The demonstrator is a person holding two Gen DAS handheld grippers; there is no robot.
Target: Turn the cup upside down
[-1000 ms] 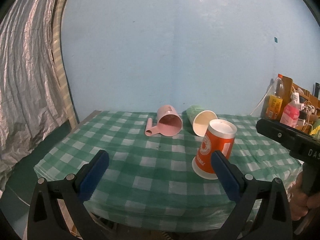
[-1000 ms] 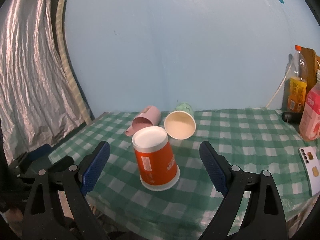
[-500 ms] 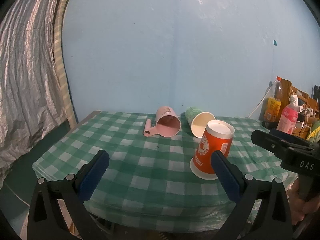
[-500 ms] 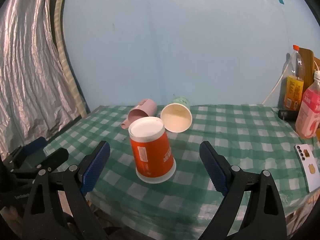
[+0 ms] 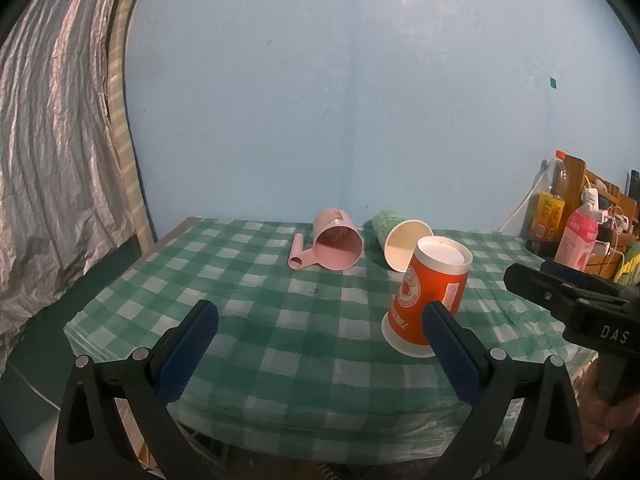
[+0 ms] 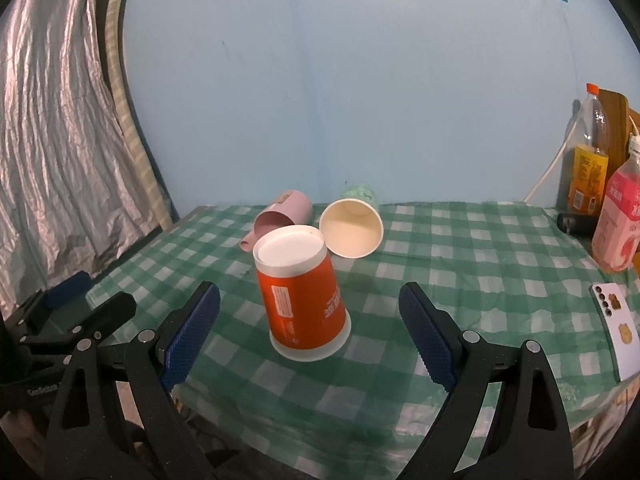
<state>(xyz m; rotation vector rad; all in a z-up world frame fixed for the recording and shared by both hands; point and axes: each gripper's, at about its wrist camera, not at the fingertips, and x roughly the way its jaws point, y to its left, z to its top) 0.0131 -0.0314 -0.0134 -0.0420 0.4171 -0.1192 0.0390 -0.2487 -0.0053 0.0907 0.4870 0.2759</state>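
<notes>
Your table (image 5: 248, 288) wears a green-and-white checked cloth, and the orange cup (image 6: 302, 300) stands on it mouth down, white base up, leaning slightly, near the front edge. Its side carries a white label panel and white lettering too small to read; from the left wrist view you see a round white emblem and more white script on the orange cup (image 5: 426, 300), also unreadable.

Behind it two other cups lie on their sides: a green-patterned paper cup (image 6: 354, 222) with its cream mouth toward you, and a pink mug (image 5: 336, 240) with its handle on the cloth. The paper cup's rim sits just beside the orange cup's base.

At the right edge stand a bottle with a yellow label (image 6: 588, 160) and a pink bottle (image 6: 618, 224) with red characters you cannot make out. A white phone (image 6: 618, 332) lies flat near them.

The right gripper's body shows the letters "DAS" in the left wrist view.

Your left gripper (image 5: 320, 344) is spread wide, holding nothing. Your right gripper (image 6: 310, 332) is likewise wide apart and empty, the orange cup standing between and beyond its pads, untouched.

Compared with a second ago, both grippers have drawn slightly back from the table; the cups have not moved.
</notes>
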